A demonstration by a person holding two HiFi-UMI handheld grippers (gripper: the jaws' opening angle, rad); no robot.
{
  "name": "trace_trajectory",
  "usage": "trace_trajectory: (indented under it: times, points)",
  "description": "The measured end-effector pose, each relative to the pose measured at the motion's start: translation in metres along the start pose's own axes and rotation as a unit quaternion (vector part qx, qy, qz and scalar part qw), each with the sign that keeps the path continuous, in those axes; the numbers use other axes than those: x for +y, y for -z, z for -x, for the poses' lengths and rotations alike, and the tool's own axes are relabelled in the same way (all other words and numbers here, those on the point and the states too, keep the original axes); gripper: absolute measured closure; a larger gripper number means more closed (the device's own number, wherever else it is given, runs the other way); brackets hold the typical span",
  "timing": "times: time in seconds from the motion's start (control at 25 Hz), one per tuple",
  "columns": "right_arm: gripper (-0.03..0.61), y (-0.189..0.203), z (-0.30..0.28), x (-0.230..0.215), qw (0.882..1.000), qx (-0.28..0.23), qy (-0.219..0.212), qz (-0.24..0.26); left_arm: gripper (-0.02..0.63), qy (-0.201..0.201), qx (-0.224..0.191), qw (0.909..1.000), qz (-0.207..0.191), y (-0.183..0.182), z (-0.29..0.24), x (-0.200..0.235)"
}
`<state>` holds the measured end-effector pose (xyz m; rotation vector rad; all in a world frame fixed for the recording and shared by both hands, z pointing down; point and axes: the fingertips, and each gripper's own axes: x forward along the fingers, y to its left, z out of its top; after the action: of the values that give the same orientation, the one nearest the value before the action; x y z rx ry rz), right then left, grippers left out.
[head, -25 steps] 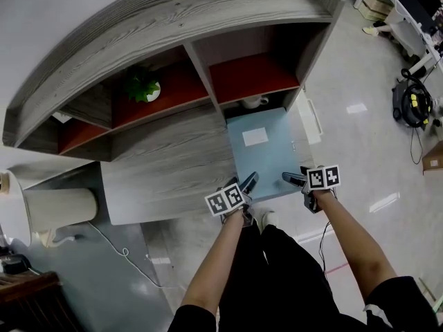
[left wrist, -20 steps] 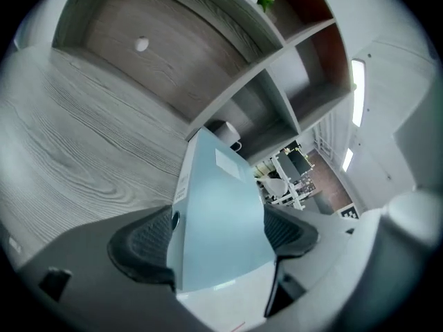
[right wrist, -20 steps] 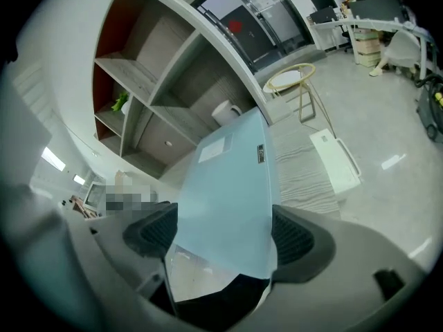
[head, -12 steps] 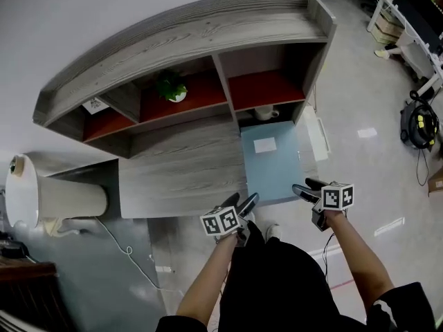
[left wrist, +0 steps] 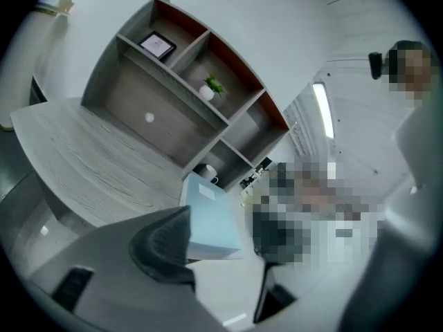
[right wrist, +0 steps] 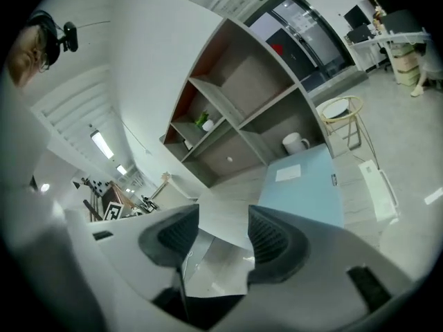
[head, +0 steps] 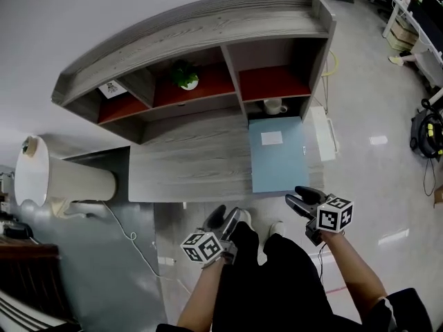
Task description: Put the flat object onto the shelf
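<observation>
The flat object is a light blue folder (head: 277, 156) with a white label, lying on the right end of the grey desk (head: 187, 159) below the shelf unit (head: 208, 30). It also shows in the left gripper view (left wrist: 211, 213) and the right gripper view (right wrist: 304, 189). My left gripper (head: 225, 218) hangs off the desk's front edge, left of the folder, above the person's legs. My right gripper (head: 300, 199) is just beyond the folder's near right corner, not touching it. Both sets of jaws are closing with nothing between them (right wrist: 223, 237).
The shelf has red-backed cubbies holding a small plant (head: 185, 75) and a picture frame (head: 111, 88); the right cubby (head: 273, 81) holds nothing. A white mug (head: 275, 106) sits under it, behind the folder. A white cylinder (head: 66, 182) stands left, a cable (head: 131, 239) on the floor.
Both grippers have drawn back from the folder's near corners to off the desk's front edge. Their jaws have narrowed. The left gripper has dropped lower and further left.
</observation>
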<state>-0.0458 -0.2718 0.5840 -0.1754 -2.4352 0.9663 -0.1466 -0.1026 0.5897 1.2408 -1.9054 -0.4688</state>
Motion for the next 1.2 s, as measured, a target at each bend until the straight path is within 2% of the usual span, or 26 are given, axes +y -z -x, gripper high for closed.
trace_trajectory:
  times: [0.04,0.08,0.2,0.28,0.36,0.56,0.72,0.8,0.88,1.0,1.2]
  points:
    - [0.364,0.003,0.002,0.007,1.000,0.002,0.001,0.011,0.407,0.000,-0.011,0.9999,-0.002,0.000,0.008,-0.004]
    - [0.370,0.006,0.004,0.014,1.000,0.002,0.004,0.023,0.460,0.000,-0.022,0.9997,-0.006,-0.001,0.015,-0.007]
    - [0.414,0.007,0.011,0.029,0.999,-0.010,0.017,0.045,0.470,-0.007,-0.046,0.9986,-0.024,-0.010,0.029,-0.013]
    - [0.445,0.002,0.015,0.036,0.998,-0.028,0.025,0.048,0.548,-0.019,-0.059,0.9967,-0.052,-0.020,0.039,-0.013]
    - [0.489,-0.001,0.018,0.047,0.997,-0.044,0.033,0.051,0.580,-0.033,-0.067,0.9933,-0.088,-0.032,0.053,-0.014]
    - [0.578,-0.012,0.016,0.089,0.990,-0.082,0.065,0.089,0.588,-0.049,-0.102,0.9817,-0.153,-0.069,0.101,-0.010]
    - [0.578,-0.019,0.007,0.142,0.980,-0.126,0.093,0.120,0.591,-0.056,-0.123,0.9736,-0.184,-0.104,0.150,0.005]
    - [0.578,-0.024,0.002,0.170,0.971,-0.144,0.108,0.158,0.591,-0.041,-0.146,0.9706,-0.187,-0.124,0.172,0.007]
    - [0.578,-0.033,0.001,0.199,0.959,-0.172,0.119,0.193,0.591,-0.023,-0.166,0.9639,-0.207,-0.142,0.193,0.002]
    - [0.578,-0.044,0.000,0.233,0.944,-0.209,0.132,0.219,0.591,-0.016,-0.181,0.9561,-0.230,-0.161,0.220,0.004]
    - [0.578,-0.039,-0.009,0.260,0.938,-0.204,0.148,0.237,0.591,-0.043,-0.195,0.9456,-0.257,-0.181,0.255,0.017]
